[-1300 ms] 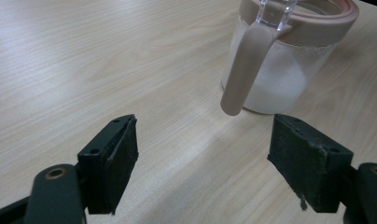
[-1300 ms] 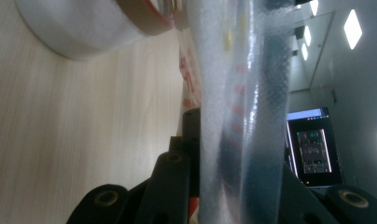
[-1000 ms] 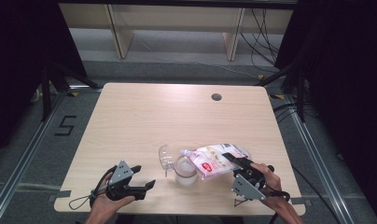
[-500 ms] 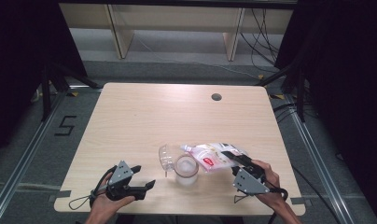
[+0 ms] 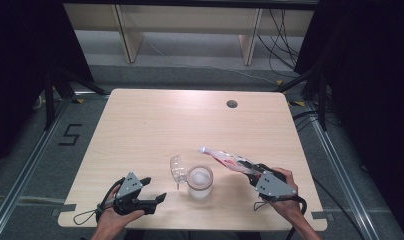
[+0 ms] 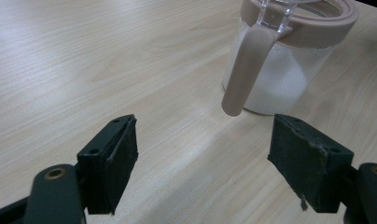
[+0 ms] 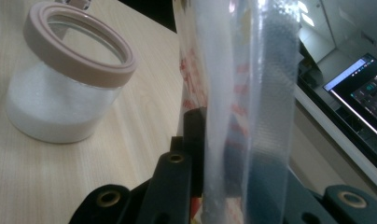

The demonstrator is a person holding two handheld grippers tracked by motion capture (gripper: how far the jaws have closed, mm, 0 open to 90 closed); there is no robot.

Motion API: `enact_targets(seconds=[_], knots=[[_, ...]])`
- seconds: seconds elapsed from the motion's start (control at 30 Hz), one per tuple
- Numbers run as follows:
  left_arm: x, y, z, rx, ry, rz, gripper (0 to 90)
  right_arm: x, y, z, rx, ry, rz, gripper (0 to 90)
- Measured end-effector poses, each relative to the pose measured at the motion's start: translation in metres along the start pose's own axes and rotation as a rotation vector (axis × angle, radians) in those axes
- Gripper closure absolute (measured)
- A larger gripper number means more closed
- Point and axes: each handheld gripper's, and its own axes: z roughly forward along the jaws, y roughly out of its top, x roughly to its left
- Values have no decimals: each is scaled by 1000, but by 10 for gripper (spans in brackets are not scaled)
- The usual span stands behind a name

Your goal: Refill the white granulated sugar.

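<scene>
A clear jar with a pinkish rim stands near the table's front edge, partly filled with white powder, its clear lid swung open to the left. My right gripper is shut on a clear plastic bag with red print, held edge-on and slanting up-left past the jar. In the right gripper view the bag rises between the jaws of the gripper, with the jar to its left. My left gripper rests open left of the jar. Its jaws face the jar and a hanging latch.
The wooden table has a round cable hole at the back right. Beyond its far edge stand shelf legs. A monitor glows off the table's right side.
The bag, lying broad and flat beside the jar a second ago, is now turned on edge and lifted at a slant by the right gripper. The left gripper has not moved.
</scene>
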Motion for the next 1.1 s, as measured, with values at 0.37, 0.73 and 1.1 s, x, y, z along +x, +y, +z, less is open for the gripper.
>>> enact_targets(seconds=[0.37,0.73,1.1], knots=[[1,0,0,0,-2,10,230,-11,-17,5,-30,9,196,847],[0,0,-1,-2,5,-9,230,-25,-34,21,-38,-14,321,847],[1,0,-2,-4,3,2,230,-30,-51,27,3,-13,362,849]])
